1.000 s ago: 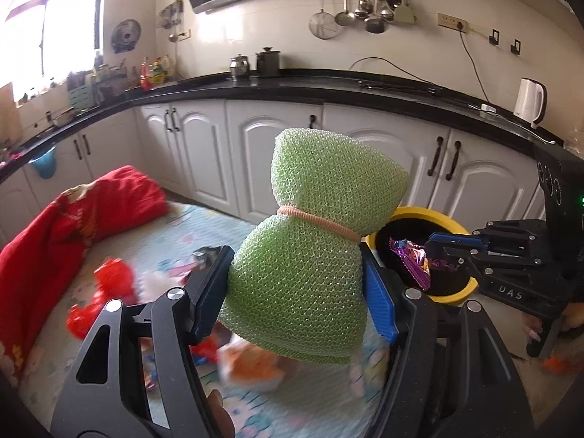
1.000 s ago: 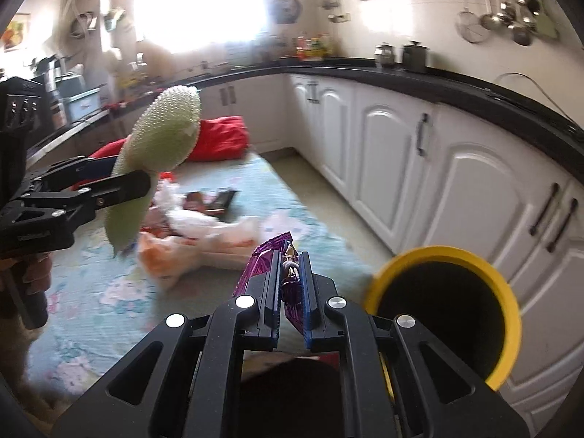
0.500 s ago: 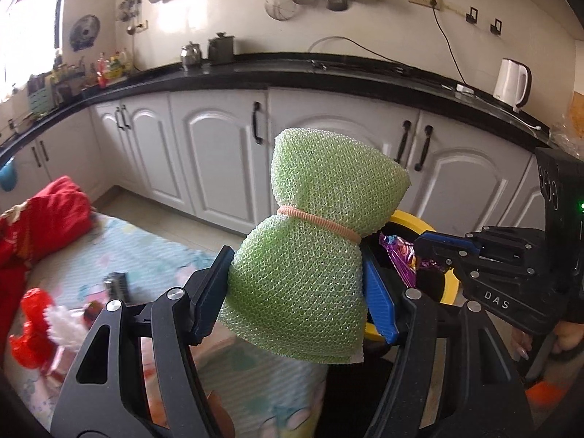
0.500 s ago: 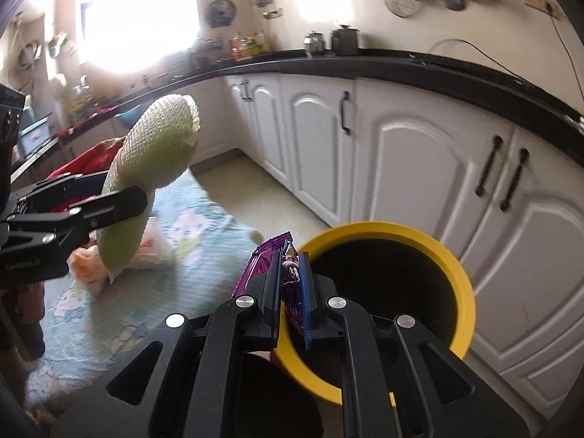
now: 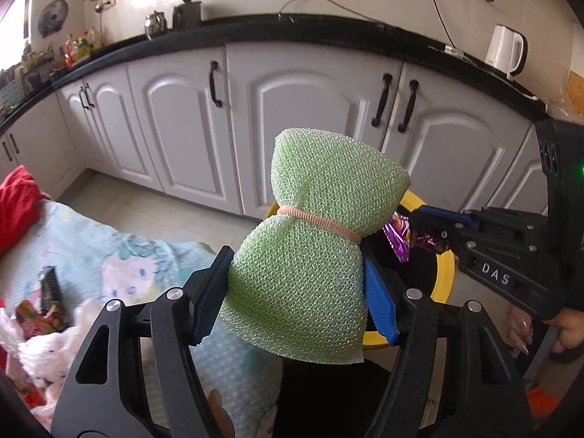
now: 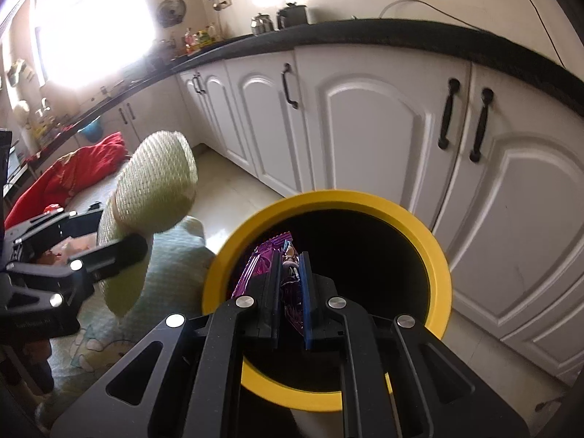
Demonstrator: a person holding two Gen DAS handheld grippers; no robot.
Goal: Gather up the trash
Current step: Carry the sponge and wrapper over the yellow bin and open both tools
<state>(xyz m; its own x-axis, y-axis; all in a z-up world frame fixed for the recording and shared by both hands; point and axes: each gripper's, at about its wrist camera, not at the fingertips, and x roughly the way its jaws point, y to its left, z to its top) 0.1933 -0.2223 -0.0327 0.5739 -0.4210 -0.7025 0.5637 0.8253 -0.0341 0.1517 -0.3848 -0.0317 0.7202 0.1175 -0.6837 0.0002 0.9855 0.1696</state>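
Observation:
My left gripper [image 5: 295, 288] is shut on a green foam net sleeve [image 5: 310, 255] tied at its waist with a pink band; it hides most of the yellow-rimmed bin [image 5: 446, 273] behind it. My right gripper [image 6: 290, 277] is shut on a purple foil wrapper [image 6: 261, 266] and holds it over the dark mouth of the yellow-rimmed bin [image 6: 434, 248]. The wrapper also shows in the left wrist view [image 5: 396, 237], over the bin. The green sleeve shows at the left of the right wrist view [image 6: 153, 197], beside the bin.
White cabinets [image 6: 365, 127] under a black counter [image 5: 292, 33] stand right behind the bin. A patterned mat [image 5: 109, 255] on the floor at the left bears wrappers and white trash [image 5: 40, 328]. A red cloth [image 6: 73, 175] lies at the far left.
Both grippers swung right, away from the mat, toward the bin. The purple wrapper has moved from beside the bin to over its mouth. The green sleeve now sits just left of the bin.

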